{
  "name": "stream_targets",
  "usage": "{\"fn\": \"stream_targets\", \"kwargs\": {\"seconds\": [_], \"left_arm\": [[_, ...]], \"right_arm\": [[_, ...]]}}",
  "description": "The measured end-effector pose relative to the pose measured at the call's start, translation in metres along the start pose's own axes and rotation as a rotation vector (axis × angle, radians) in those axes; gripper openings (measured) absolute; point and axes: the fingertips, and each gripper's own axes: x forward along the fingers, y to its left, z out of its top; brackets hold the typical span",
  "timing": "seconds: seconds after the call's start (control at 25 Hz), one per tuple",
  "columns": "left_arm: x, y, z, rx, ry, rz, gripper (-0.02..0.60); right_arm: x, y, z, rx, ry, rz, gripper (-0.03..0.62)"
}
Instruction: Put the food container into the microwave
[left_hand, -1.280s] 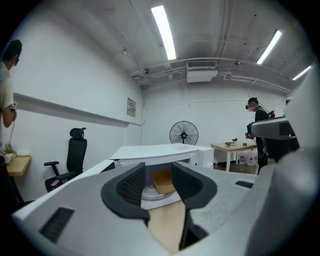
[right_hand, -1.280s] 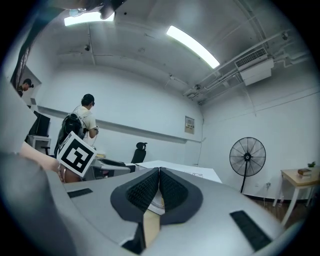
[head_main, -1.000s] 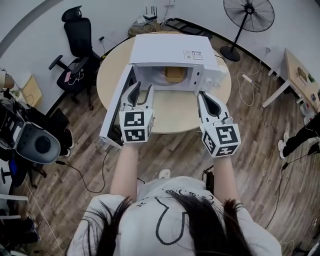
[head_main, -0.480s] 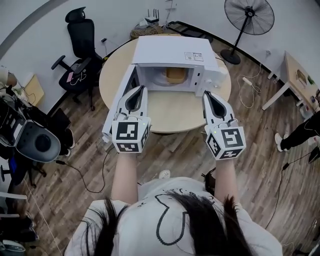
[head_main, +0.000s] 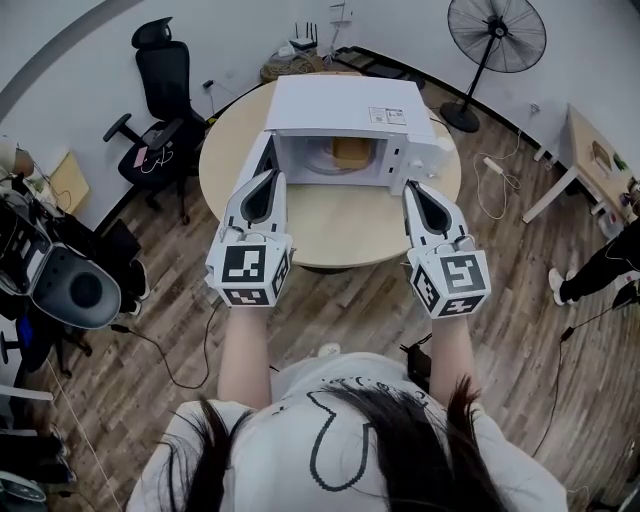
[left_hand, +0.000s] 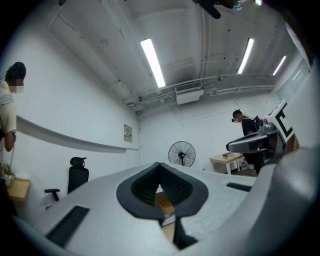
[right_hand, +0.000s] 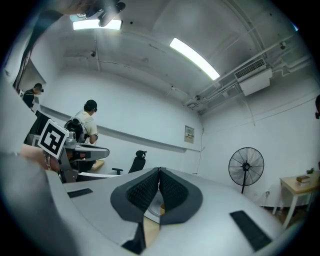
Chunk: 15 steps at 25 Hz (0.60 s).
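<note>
Now both hand-held grippers are pressed together and carry nothing. The left hand-held gripper (head_main: 271, 178) shows its two dark pads meeting in its own view (left_hand: 159, 166), with nothing between them. The right hand-held gripper (head_main: 410, 188) is the same in its view (right_hand: 159, 173): the pads touch and it is empty.

Straight ahead of both, and between their two lines, stands the microwave (head_main: 340, 100) on the round surface (head_main: 340, 230). The food container (head_main: 348, 150) is already inside the open cavity, on the bottom of it. It lies in front of the gap between the two grippers, a little more to the side of the right one. From above it looks nearly square, so I cannot tell a long axis.

The door (head_main: 254, 160) stands open, just beside the left hand-held gripper on its outer side, and partly hidden behind it. In my judgement only the closing of the door remains, and the left hand is the nearer one for this.

I count two hand-held grippers, one microwave, one door and one food container.
</note>
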Motion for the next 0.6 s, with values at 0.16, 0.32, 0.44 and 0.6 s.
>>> {"fn": "stream_targets", "kwargs": {"seconds": [0.16, 0.32, 0.44, 0.6], "left_arm": [[0.002, -0.003, 0.003, 0.024, 0.001, -0.008, 0.009], [0.004, -0.004, 0.006, 0.032, 0.001, -0.02, 0.009], [0.008, -0.003, 0.007, 0.058, 0.005, -0.015, 0.009], [0.012, 0.0, 0.009, 0.051, -0.004, -0.002, 0.009]], "right_arm": [[0.002, -0.001, 0.001, -0.002, -0.002, -0.002, 0.029], [0.003, -0.003, 0.002, -0.011, 0.003, -0.012, 0.028], [0.005, -0.008, 0.0, -0.016, 0.014, -0.025, 0.028], [0.005, -0.016, -0.001, -0.016, 0.015, -0.032, 0.028]]}}
